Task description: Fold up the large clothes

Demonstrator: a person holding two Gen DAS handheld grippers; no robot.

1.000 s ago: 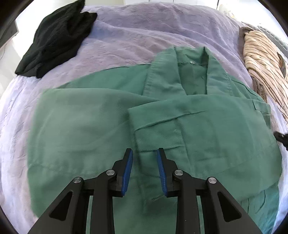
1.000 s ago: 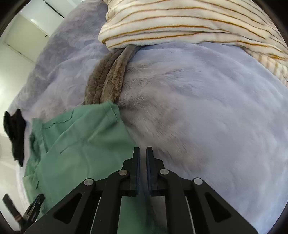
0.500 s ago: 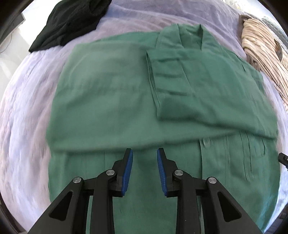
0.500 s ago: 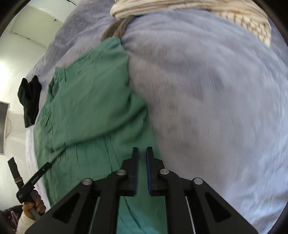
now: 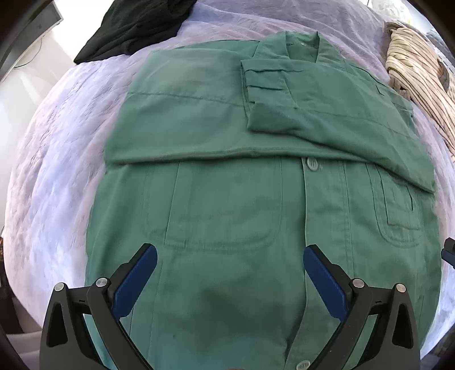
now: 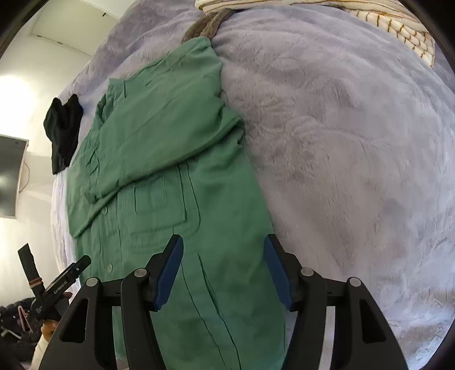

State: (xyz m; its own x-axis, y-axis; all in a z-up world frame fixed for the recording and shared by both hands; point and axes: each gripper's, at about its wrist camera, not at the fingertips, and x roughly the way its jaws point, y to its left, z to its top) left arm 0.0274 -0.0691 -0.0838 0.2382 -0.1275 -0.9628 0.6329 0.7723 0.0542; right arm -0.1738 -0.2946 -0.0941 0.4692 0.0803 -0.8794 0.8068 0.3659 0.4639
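A large green button-front jacket (image 5: 227, 205) lies flat on a lilac fleece blanket (image 5: 57, 159), collar at the far end, both sleeves folded across its chest. My left gripper (image 5: 230, 279) is open and empty above the jacket's lower front, near the button placket. The jacket also shows in the right wrist view (image 6: 176, 159). My right gripper (image 6: 223, 270) is open and empty over the jacket's lower right edge, beside the bare blanket (image 6: 355, 159).
A black garment (image 5: 136, 25) lies at the far left of the bed. A cream striped garment (image 5: 421, 76) lies at the far right, on a brown fleece item (image 6: 207, 24). A dark screen (image 6: 10, 173) hangs on the left wall.
Both grippers have pulled back from the collar end to the jacket's hem end and opened wide. The sleeves now lie folded across the chest.
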